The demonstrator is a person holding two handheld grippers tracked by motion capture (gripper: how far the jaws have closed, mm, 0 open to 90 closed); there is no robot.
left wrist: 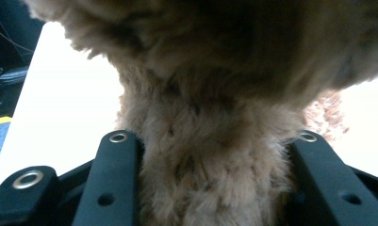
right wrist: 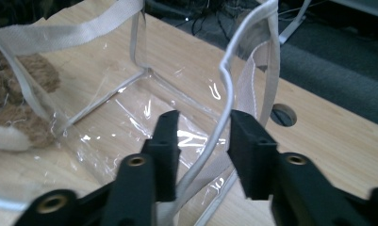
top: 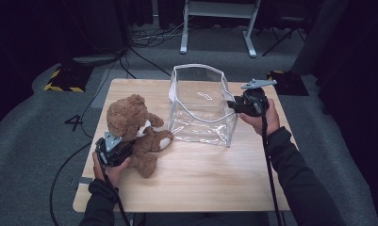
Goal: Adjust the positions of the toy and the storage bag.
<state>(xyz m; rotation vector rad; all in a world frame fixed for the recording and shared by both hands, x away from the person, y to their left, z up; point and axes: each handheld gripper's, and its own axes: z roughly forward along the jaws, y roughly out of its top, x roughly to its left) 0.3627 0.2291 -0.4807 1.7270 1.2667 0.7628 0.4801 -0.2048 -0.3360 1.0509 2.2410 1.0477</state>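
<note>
High view puts your left claw point(top: 118, 149) at the near left of the tabletop point(top: 201, 183), clamped on the one brown teddy bear point(top: 132, 123), which sits upright just left of the clear bag point(top: 201, 106). Your left gripper view confirms it: both black jaws press into the fur of the teddy bear point(left wrist: 210, 155), narrowed onto the bear's body, with the pale tabletop point(left wrist: 69, 94) behind.

Your right claw point(top: 234, 105) sits at the bag's right rim, raised off the tabletop. In the right gripper view the right claw point(right wrist: 203, 136) stands partly open, and the white-edged rim of the clear bag point(right wrist: 130, 89) runs up between the jaws with a gap on either side, so the pads do not press on it.

The right gripper view also shows the bear's fur through the bag's far wall and a round hole point(right wrist: 283, 114) in the tabletop point(right wrist: 328, 136); the high view alone shows the whole bear and the bag standing open.

Count: one bear, one bag, two claws.
</note>
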